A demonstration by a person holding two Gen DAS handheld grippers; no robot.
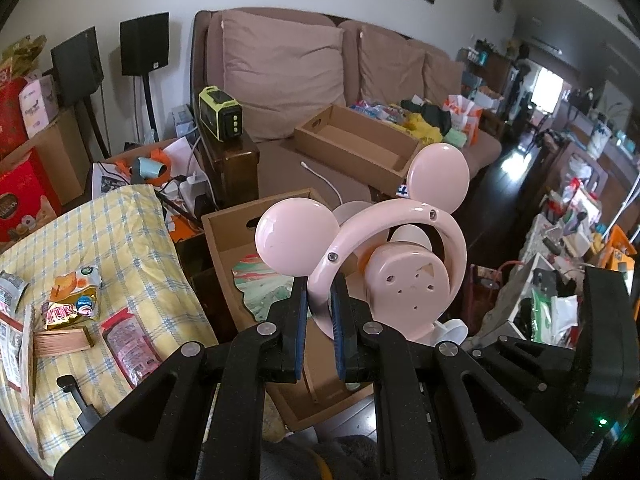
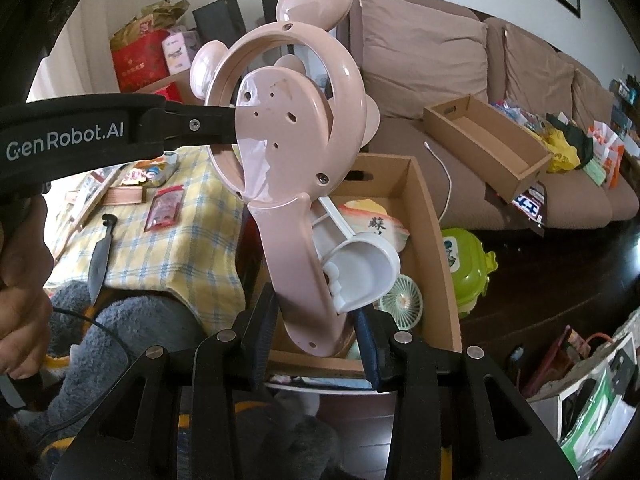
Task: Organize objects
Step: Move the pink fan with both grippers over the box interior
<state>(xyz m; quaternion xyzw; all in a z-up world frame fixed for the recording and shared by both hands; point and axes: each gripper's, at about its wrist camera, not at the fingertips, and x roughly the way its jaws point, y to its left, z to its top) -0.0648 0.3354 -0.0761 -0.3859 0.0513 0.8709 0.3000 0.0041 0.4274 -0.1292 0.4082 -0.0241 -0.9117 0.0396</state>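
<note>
A pink hand fan (image 1: 404,280) with two round mouse ears is held in the air by both grippers. My left gripper (image 1: 319,316) is shut on the lower edge of its ring. In the right wrist view the left gripper (image 2: 234,122) reaches in from the left to the ring's rim. My right gripper (image 2: 316,340) is shut on the pink fan (image 2: 296,264) at the lower end of its handle, beside a white folding foot (image 2: 360,268). Below the fan stands an open cardboard box (image 2: 426,200) holding a small green fan (image 2: 400,300) and a painted card (image 1: 264,284).
A table with a yellow check cloth (image 1: 120,240) lies to the left, with snack packets (image 1: 126,344) and a black knife (image 2: 99,258) on it. A second cardboard box (image 1: 352,148) sits on the brown sofa (image 1: 280,68). A green container (image 2: 468,268) stands on the floor right of the box.
</note>
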